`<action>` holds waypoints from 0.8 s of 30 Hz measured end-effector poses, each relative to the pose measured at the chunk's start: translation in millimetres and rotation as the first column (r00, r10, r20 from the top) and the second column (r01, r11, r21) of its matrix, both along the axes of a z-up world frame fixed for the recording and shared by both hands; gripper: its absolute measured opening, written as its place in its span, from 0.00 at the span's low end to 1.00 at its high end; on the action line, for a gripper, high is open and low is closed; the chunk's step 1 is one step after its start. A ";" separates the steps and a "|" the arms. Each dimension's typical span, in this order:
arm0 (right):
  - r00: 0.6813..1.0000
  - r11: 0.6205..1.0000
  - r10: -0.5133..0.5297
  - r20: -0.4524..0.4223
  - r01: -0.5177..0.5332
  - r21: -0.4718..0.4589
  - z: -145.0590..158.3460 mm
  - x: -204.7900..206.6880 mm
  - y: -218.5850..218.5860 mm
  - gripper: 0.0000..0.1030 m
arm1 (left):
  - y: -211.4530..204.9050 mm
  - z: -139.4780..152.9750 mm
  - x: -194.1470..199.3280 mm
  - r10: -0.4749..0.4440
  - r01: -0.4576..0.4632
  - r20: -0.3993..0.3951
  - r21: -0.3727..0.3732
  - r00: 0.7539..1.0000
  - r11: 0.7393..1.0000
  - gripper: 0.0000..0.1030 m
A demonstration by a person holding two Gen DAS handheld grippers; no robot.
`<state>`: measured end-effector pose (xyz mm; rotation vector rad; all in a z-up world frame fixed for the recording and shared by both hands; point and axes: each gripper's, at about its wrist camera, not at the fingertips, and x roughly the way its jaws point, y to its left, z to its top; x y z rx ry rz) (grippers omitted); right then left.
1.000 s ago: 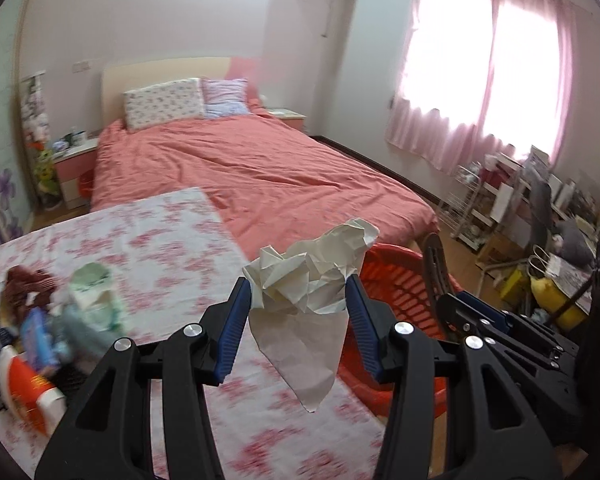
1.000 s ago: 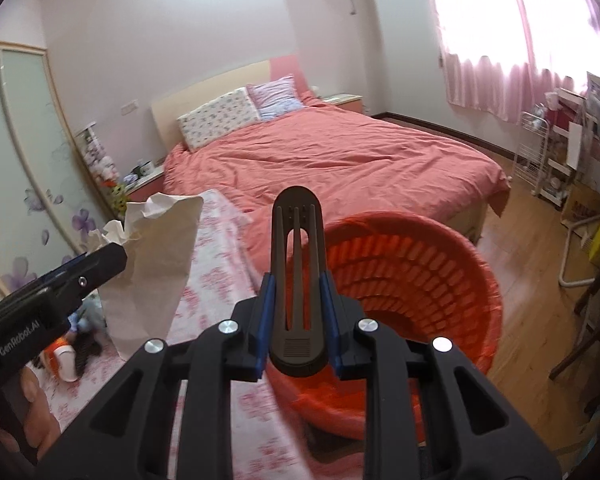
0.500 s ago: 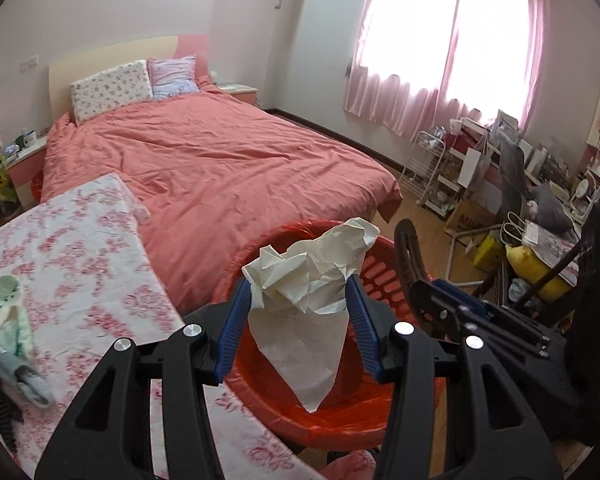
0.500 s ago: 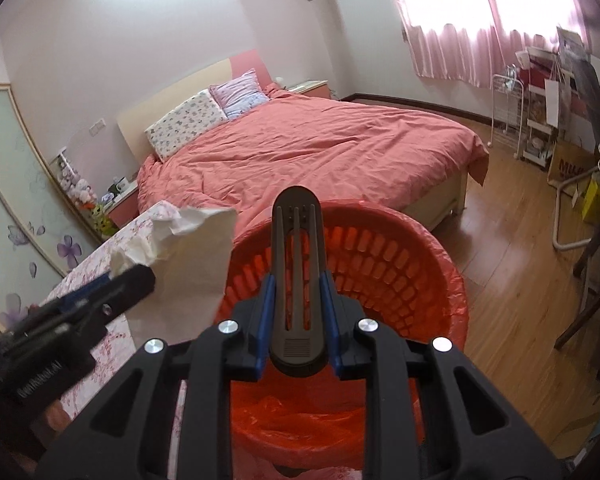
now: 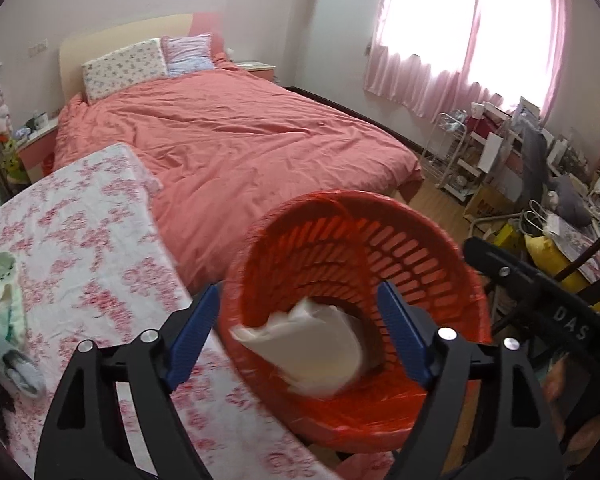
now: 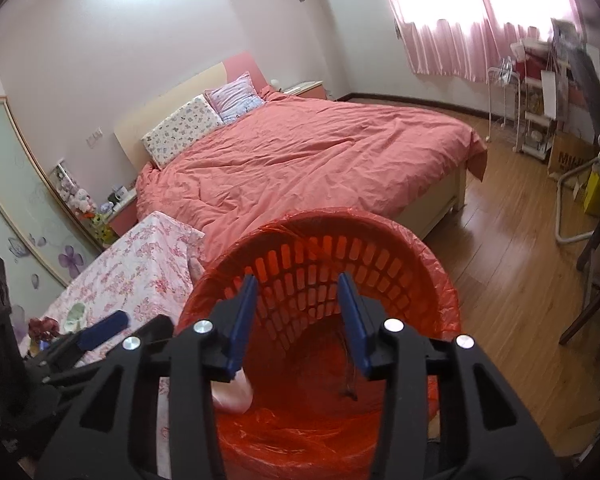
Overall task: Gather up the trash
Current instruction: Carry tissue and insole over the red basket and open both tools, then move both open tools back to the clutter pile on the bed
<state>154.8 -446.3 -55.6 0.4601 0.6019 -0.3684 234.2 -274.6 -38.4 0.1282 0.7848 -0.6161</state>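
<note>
Crumpled paper [image 5: 312, 344], white and motion-blurred, lies inside the red basket [image 5: 432, 240], below the spread blue pads of the left gripper [image 5: 300, 332] and touching neither of them; whether it has settled on the bottom or is in mid-fall cannot be told from the smear. The left gripper's jaws have just been opening and now stand wide apart, with nothing pressed between them. The basket is a slatted plastic bin lined with a thin red bag whose edge is folded over the rim, and it stands on the wooden floor [image 6: 512, 264] at the corner of a table covered with a pink floral cloth [image 5: 84, 240]. In the right wrist view the right gripper [image 6: 300, 320] hangs over the same basket [image 6: 420, 264]; its jaws have also just been opening, and they are parted with nothing between the pads. Deep in the basket, low beside the right pad, a thin dark object [image 6: 350, 372] rests against the liner, too small and shadowed to identify. At the near left edge of the cloth lies a small heap of wrappers and other bits [image 5: 0, 300]. Beyond the table stands a bed with a salmon cover [image 5: 236, 136].
</note>
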 end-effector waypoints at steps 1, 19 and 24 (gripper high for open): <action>1.000 1.000 0.000 -0.001 0.000 -0.011 1.8 -0.3 0.8 0.46 | 2.9 0.5 1.3 0.010 -0.010 0.002 0.004 1.000 1.000 0.80; 0.989 0.984 0.144 -0.025 -0.146 -0.100 20.1 3.0 86.8 0.53 | 127.3 12.3 -26.2 0.252 -0.259 0.112 0.050 0.961 0.965 0.86; 0.976 0.971 0.215 -0.030 -0.217 -0.104 19.7 8.9 127.3 0.55 | 187.6 13.2 -37.0 0.389 -0.402 0.162 0.060 0.907 0.914 0.90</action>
